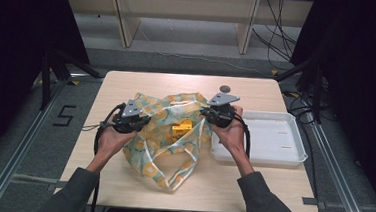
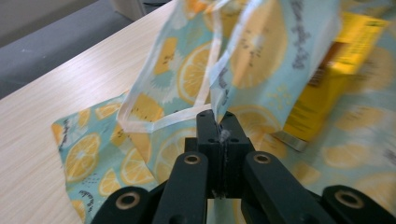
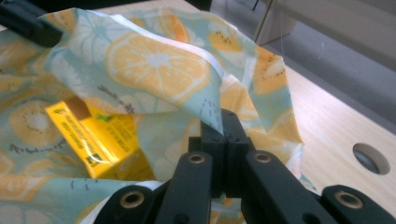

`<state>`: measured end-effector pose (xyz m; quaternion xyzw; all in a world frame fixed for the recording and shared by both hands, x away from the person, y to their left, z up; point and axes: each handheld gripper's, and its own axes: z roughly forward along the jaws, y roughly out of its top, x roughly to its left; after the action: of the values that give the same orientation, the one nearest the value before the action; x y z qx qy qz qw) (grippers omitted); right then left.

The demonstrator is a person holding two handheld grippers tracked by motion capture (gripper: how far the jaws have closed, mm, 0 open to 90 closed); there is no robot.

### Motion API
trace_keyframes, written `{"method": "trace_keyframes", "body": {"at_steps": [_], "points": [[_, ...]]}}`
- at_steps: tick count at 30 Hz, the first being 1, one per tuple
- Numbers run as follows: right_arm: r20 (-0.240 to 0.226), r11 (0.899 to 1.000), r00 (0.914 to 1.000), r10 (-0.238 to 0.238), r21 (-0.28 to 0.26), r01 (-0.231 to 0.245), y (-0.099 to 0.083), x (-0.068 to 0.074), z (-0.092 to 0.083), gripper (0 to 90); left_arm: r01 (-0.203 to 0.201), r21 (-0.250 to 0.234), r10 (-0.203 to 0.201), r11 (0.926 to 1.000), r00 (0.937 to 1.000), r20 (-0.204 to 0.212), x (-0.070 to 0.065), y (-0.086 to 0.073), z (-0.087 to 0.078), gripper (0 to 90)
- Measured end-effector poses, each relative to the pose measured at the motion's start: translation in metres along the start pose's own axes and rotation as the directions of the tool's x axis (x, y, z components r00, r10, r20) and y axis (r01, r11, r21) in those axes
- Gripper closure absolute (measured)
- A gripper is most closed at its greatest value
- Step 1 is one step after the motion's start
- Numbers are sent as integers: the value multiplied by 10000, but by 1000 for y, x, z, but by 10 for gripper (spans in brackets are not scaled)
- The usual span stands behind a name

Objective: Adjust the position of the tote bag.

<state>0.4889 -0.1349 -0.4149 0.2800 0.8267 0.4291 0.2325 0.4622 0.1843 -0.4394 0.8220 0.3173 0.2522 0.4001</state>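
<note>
1. Light wood-grain table (image 1: 120, 181) stands on a grey floor (image 1: 3, 138); black curtains (image 1: 11, 18) close off both sides of the room.
2. Beyond the table's far edge, at 12 o'clock, pale wooden shelf uprights (image 1: 124, 24) stand on the floor, with black cables (image 1: 276, 37) trailing toward 1 o'clock.
3. A black figure "5" (image 1: 64, 115) is marked on the floor at 9 o'clock of the table.
4. A white tray (image 1: 293, 156) rests on the table at 3 o'clock, just beside the right hand.
5. A round hole (image 1: 225, 88) sits in the tabletop near the far edge at 12 o'clock.
6. The fruit-print cloth bag (image 1: 147, 153) lies at the table's centre, mouth held apart; a yellow carton (image 1: 181, 129) lies inside it.
7. The left gripper (image 2: 218, 122) is clenched on the bag's white-trimmed rim at 9 o'clock of the bag.
8. The right gripper (image 3: 223, 122) is clenched on the bag's opposite rim at 3 o'clock.
</note>
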Motion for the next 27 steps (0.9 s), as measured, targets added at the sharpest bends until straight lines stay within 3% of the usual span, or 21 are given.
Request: {"method": "trace_keyframes", "body": {"at_steps": [1,3,5,6,7,8,9,11,12,16,17,21,22,25,27], "points": [[82,10000,10000,37,68,-37,-2,0,3,900,-207,256,208,9995,9998,-45,4,-1,3,892],[212,9995,9998,-41,309,34,-4,0,8,900,-249,285,252,9993,9996,-121,6,-2,7,892],[248,9993,9996,-112,355,103,-5,-1,11,900,3,318,2,9995,9998,-183,6,-4,15,892],[209,9981,9993,-295,555,283,-7,-1,16,900,173,742,-157,9971,9996,-215,7,-8,19,892],[209,9981,9993,-295,555,283,-7,-1,16,900,173,742,-157,9971,9996,-215,7,-8,19,892],[258,9973,9994,-226,701,208,-9,-1,19,900,459,809,-443,9957,9988,-210,6,-11,23,892],[158,9947,9992,-358,966,341,-11,0,23,900,378,959,-370,9947,9993,-102,5,-14,25,892],[186,9901,9997,-140,1397,112,-17,3,28,900,163,1313,-167,9912,9999,17,3,-20,28,891],[105,9873,9998,-185,1577,167,-18,3,29,900,344,1346,-361,9903,9993,96,2,-22,30,890],[-31,9831,9999,-167,1822,170,-21,3,32,900,240,1563,-298,9874,9989,348,4,-27,30,888],[-66,9803,10000,42,1975,-28,-22,4,32,900,240,1563,-298,9874,9989,348,4,-27,30,887],[-132,9742,9998,123,2256,-90,-25,4,36,898,316,1729,-385,9844,9986,363,3,-31,33,882],[-224,9674,9996,167,2532,-104,-27,4,38,895,359,1741,-429,9841,9984,366,4,-33,35,880],[-97,9603,9992,380,2770,-338,-30,4,42,895,424,1883,-530,9812,9973,517,4,-35,38,877],[-42,9559,9997,222,2931,-200,-33,4,44,895,605,1868,-726,9805,9956,588,3,-37,40,875]]}}
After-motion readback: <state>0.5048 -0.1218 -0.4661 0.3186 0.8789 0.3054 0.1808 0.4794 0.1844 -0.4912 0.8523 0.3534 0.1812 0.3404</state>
